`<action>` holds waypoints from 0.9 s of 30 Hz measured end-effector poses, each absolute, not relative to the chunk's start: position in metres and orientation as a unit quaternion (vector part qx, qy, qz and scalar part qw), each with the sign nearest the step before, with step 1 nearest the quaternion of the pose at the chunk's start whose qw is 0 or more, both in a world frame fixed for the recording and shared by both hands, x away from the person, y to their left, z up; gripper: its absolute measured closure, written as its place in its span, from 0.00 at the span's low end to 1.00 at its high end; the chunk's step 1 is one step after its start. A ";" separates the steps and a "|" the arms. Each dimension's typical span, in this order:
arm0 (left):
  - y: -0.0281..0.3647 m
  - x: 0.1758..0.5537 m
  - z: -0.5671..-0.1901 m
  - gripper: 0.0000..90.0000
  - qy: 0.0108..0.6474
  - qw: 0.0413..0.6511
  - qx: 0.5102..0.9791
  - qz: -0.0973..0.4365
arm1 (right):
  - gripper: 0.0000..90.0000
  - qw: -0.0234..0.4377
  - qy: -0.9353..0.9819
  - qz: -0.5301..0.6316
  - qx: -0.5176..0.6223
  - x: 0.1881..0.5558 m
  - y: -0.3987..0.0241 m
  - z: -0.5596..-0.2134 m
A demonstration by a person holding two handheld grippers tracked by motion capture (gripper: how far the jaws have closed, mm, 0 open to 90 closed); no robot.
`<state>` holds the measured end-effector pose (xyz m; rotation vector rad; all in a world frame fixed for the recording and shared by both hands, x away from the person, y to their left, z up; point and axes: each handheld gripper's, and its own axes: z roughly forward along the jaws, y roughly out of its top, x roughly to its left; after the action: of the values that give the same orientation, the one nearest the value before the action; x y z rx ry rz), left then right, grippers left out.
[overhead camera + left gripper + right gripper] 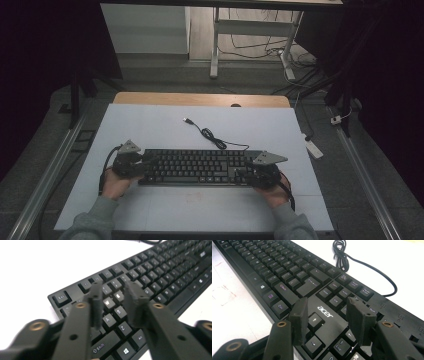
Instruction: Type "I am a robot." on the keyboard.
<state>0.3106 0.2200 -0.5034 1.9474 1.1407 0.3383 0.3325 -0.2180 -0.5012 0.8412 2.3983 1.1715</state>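
Observation:
A black Acer keyboard (200,167) lies lengthwise on the white table top (150,130), near the front. Its cable (210,134) runs back in a coil and ends in a loose USB plug (187,120). My left gripper (145,161) is at the keyboard's left end. Its jaws (114,290) stand apart just above the W, A and S keys (109,302), with nothing between them. My right gripper (243,173) is at the right end, open above the arrow keys (315,320) beside the Acer logo (325,311). Several bare key sockets (400,316) show at the keyboard's right end.
The coiled cable (342,255) lies just behind the keyboard. Bare white surface stretches behind and in front of it. A wooden edge (200,99) borders the back. A white power strip (314,148) lies on the floor at the right, and metal rails (47,175) run along both sides.

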 end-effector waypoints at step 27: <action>0.219 0.317 -0.492 0.31 0.432 0.441 0.782 0.087 | 0.57 0.169 0.826 0.440 0.309 0.328 -0.234 -0.500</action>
<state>0.3170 0.2191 -0.4917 1.9418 1.0730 0.2161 0.3284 -0.2335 -0.4997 0.8793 2.3494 1.2497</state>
